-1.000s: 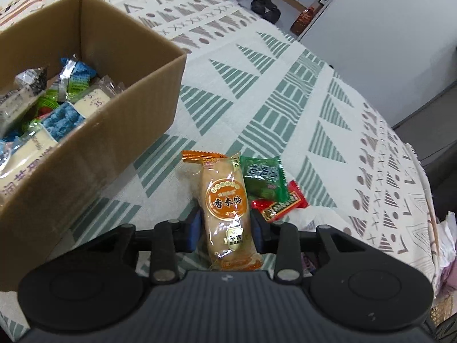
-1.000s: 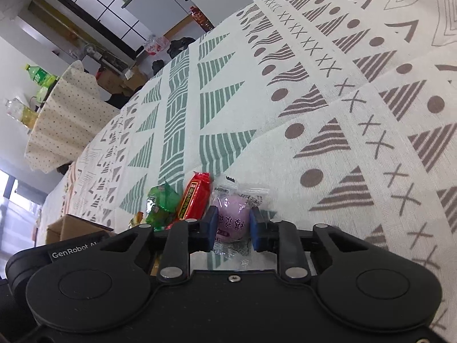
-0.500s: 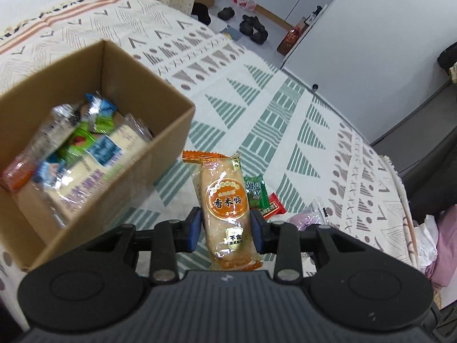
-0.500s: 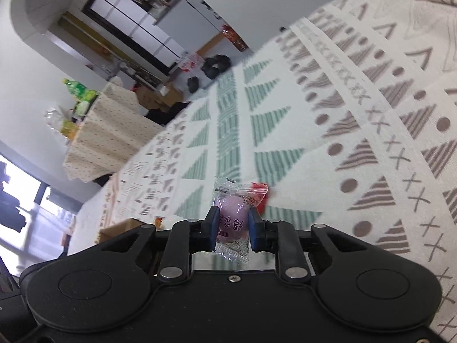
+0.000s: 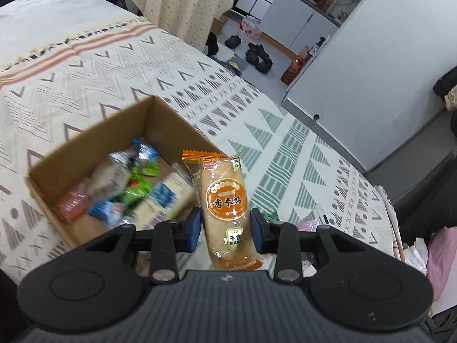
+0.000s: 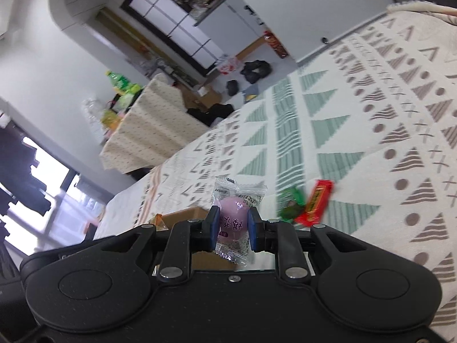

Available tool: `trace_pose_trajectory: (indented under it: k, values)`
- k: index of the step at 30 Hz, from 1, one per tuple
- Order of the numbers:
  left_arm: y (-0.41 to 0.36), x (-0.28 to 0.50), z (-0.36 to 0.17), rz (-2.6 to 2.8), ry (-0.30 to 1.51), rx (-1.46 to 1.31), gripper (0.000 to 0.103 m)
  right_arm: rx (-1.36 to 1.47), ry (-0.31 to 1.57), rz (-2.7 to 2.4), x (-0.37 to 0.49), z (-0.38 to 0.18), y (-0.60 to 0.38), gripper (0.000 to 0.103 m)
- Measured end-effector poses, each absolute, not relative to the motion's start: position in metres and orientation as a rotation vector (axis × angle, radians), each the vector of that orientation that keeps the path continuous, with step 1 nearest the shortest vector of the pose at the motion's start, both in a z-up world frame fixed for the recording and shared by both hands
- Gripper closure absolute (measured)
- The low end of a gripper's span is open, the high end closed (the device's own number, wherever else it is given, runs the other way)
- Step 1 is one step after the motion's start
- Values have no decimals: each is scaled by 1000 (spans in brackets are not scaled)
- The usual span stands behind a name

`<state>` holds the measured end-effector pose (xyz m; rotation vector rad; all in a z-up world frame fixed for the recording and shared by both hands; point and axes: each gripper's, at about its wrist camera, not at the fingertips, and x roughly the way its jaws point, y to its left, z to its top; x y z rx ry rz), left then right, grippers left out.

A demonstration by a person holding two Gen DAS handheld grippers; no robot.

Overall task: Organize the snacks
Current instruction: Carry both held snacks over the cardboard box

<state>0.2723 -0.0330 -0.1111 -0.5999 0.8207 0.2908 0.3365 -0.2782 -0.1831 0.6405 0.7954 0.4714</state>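
My left gripper is shut on an orange rice cracker packet and holds it in the air, just right of the open cardboard box. The box sits on the patterned cloth and holds several wrapped snacks. My right gripper is shut on a purple candy in a clear wrapper, lifted above the cloth. A green snack and a red snack lie on the cloth to its right. The box's edge shows just beyond the right gripper's left finger.
The patterned cloth covers a bed that ends at a white cabinet on the right. A cloth-covered table with bottles stands beyond the bed. Shoes and bags lie on the floor.
Both grippers have risen off the cloth with their snacks. The left one now looks down into the box from above. The green and red snacks stayed on the cloth.
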Motion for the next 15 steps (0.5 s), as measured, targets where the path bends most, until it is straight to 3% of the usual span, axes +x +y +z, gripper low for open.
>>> trace_pose_trajectory:
  k: [15]
  values:
    - [25,236,-102,352,808,-645,68,564,784,567,311,-163,-222,83]
